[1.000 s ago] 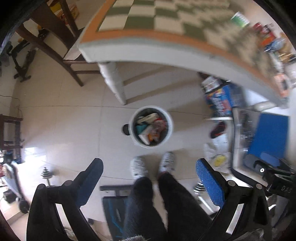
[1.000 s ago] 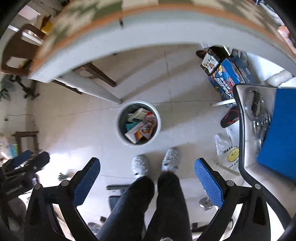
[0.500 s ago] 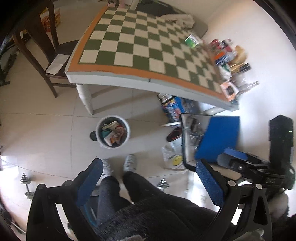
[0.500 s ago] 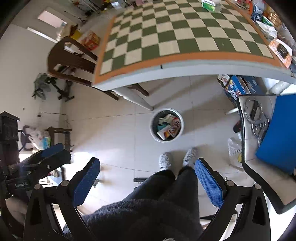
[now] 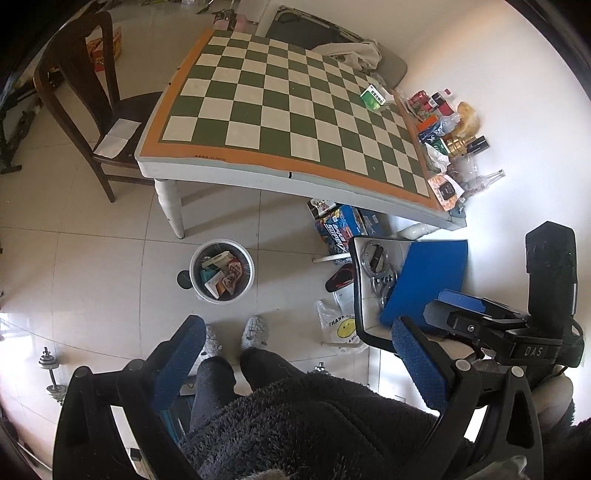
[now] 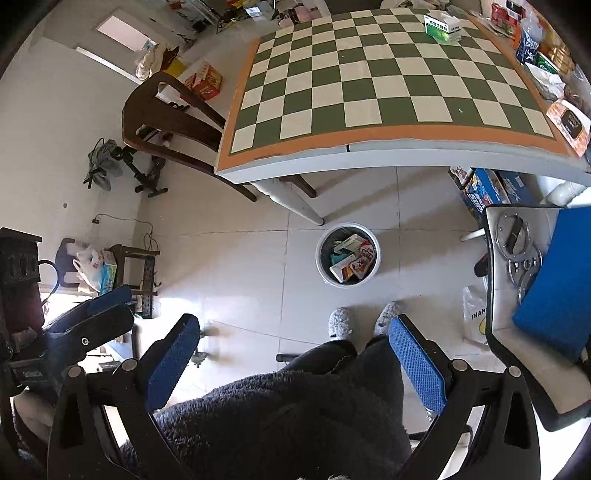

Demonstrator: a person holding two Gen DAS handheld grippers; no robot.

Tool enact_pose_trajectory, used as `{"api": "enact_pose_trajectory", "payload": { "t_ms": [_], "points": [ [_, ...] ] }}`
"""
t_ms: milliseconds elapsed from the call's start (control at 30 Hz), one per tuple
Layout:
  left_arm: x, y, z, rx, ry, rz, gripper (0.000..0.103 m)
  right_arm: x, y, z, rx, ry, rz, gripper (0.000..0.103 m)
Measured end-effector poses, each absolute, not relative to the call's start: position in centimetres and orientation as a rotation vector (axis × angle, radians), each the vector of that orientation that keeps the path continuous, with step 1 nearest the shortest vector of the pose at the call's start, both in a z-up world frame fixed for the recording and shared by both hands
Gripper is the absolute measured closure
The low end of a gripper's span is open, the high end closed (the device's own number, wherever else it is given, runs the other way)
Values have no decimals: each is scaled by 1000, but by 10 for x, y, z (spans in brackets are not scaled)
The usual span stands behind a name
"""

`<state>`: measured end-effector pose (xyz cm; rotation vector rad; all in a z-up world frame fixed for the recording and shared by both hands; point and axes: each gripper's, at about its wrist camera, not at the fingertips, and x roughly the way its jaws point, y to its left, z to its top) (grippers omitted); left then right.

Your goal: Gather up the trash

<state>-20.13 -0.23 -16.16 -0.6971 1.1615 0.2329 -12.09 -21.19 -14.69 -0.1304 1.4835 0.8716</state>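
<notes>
A white waste bin [image 5: 221, 271] full of boxes and wrappers stands on the tiled floor by the table leg; it also shows in the right wrist view [image 6: 346, 254]. A green and white box [image 5: 373, 96] lies on the checkered table [image 5: 280, 110], also in the right wrist view [image 6: 441, 27]. Packets, bottles and wrappers [image 5: 443, 129] line the table's right edge. My left gripper [image 5: 299, 363] is open and empty, held high above the floor. My right gripper [image 6: 295, 356] is open and empty, also held high.
A dark wooden chair [image 5: 92, 107] stands left of the table. A seat with a blue pad [image 5: 428, 277] and metal rings is at the right. Boxes [image 5: 338, 225] and a smiley plastic bag [image 5: 341, 326] lie on the floor. The person's legs and slippers are below the grippers.
Both grippers have risen and pulled back from just above the bin, so the whole table top has come into view. Both stay open and empty.
</notes>
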Motion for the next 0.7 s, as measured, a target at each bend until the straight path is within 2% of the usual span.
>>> {"api": "enact_pose_trajectory", "payload": {
  "t_ms": [700],
  "points": [
    [-200, 0, -159, -690, 1178, 233, 0, -115, -204, -147, -156, 1487, 880, 0]
  ]
}}
